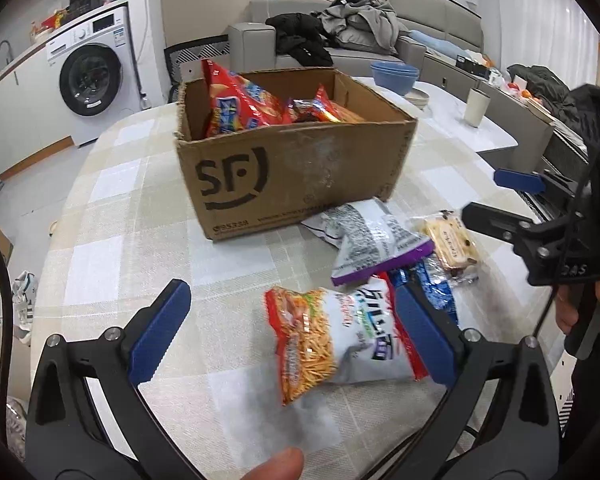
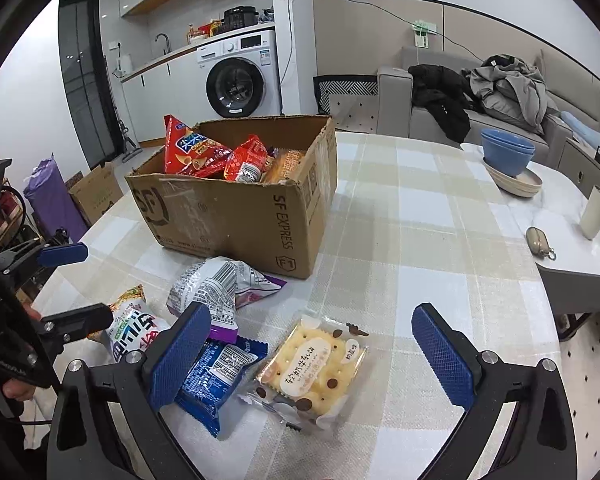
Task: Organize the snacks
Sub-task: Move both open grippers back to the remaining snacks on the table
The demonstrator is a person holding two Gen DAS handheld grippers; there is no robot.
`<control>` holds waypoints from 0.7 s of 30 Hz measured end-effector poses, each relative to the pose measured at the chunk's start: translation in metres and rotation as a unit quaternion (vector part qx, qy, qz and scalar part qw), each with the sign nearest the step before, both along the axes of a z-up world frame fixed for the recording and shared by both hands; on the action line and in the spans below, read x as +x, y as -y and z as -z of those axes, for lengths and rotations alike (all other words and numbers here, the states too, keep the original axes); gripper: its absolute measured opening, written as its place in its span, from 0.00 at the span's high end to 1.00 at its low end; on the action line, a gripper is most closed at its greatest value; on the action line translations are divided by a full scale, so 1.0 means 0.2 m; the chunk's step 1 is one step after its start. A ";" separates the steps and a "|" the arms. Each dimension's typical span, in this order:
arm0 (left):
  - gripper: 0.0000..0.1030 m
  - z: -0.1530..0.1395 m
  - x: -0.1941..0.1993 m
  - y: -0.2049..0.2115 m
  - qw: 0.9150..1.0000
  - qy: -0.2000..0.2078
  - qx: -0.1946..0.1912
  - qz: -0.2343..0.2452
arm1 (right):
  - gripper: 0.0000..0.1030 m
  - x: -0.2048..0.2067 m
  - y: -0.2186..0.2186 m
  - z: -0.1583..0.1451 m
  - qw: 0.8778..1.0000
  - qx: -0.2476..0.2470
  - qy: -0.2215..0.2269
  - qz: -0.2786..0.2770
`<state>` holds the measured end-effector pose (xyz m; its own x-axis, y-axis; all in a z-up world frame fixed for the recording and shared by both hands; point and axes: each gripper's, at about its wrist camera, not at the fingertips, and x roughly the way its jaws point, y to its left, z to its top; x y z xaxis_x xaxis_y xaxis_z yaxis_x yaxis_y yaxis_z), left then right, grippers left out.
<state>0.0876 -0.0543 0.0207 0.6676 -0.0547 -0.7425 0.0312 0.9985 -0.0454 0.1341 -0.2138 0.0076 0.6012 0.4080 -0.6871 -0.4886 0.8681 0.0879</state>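
An open cardboard box (image 1: 300, 176) marked SF stands on the checked tablecloth and holds several red snack bags (image 1: 240, 104); it also shows in the right wrist view (image 2: 244, 220). In front of it lie a noodle-snack bag (image 1: 340, 340), a grey and purple bag (image 1: 372, 240), a blue packet (image 2: 216, 372) and a cracker packet (image 2: 312, 364). My left gripper (image 1: 292, 336) is open, low over the table, with the noodle-snack bag against its right finger. My right gripper (image 2: 312, 356) is open, with the cracker packet between its fingers on the table.
Blue bowls on plates (image 2: 508, 160), a white cup (image 2: 598, 212) and a small pouch (image 2: 538, 240) sit at the table's far right. A sofa with clothes (image 2: 500, 92) stands behind. A washing machine (image 2: 240, 80) stands at the back.
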 end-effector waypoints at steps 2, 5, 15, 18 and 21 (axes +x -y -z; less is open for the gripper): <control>0.01 0.01 0.00 0.03 1.000 -0.005 0.004 0.008 | 0.01 0.01 0.01 0.01 1.000 -0.001 -0.005 0.003; 0.01 0.04 0.01 0.07 1.000 -0.013 0.006 0.019 | 0.01 0.03 0.02 0.03 1.000 -0.002 -0.018 0.011; 0.01 0.13 0.02 0.18 0.997 -0.039 0.032 0.057 | 0.01 0.10 0.05 0.13 0.998 -0.016 -0.057 0.028; 0.01 0.16 0.03 0.20 0.996 -0.046 0.037 0.066 | 0.01 0.11 0.04 0.16 0.997 -0.028 -0.063 0.026; 0.01 0.18 0.03 0.21 0.995 -0.054 0.039 0.076 | 0.01 0.12 0.03 0.19 0.997 -0.034 -0.071 0.025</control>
